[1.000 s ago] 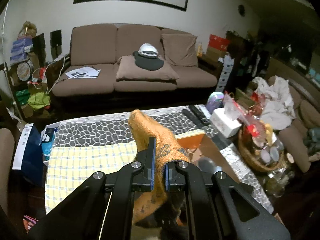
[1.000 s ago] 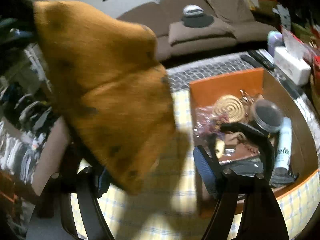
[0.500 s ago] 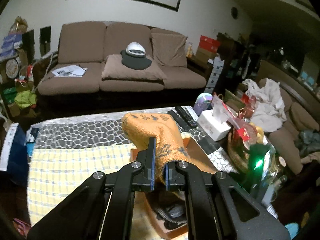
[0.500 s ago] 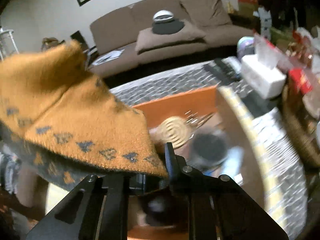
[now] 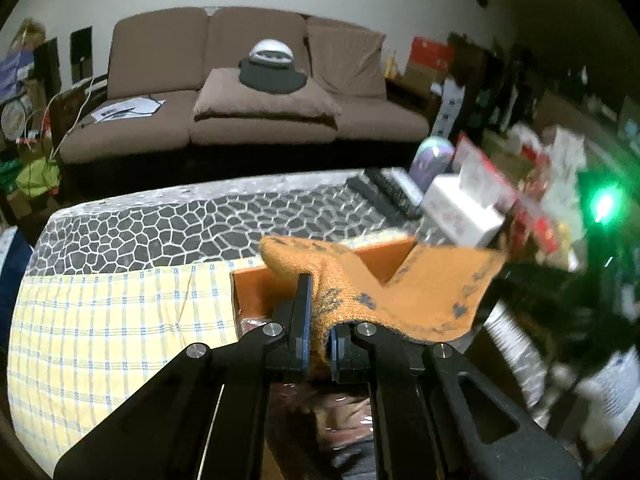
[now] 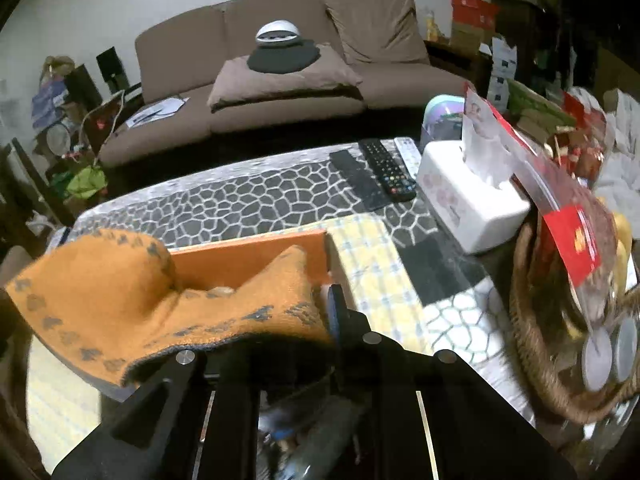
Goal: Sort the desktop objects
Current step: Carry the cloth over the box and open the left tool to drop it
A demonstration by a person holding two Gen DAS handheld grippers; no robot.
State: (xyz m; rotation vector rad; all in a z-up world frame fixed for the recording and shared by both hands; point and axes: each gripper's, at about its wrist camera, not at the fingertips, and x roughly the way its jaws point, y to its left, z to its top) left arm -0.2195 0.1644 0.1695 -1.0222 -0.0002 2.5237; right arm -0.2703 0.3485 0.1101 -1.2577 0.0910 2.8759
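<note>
orange cloth held over the box by both my claws

- left claw (image 5: 320, 312): clenched on the orange knit cloth (image 5: 400, 280) with its grey paw marks.
- right claw (image 6: 320, 320): jaws have just been closing; now clamped on the cloth's other end, which drapes over its fingers.
- cloth: stretched between my two claws, above the orange box (image 6: 248, 256).
- box: on the yellow checked mat (image 5: 100, 320) on the counter (image 6: 260, 196).
- nearby: remotes (image 6: 384, 168), tissue box (image 6: 468, 204), wicker basket (image 6: 532, 340).
</note>
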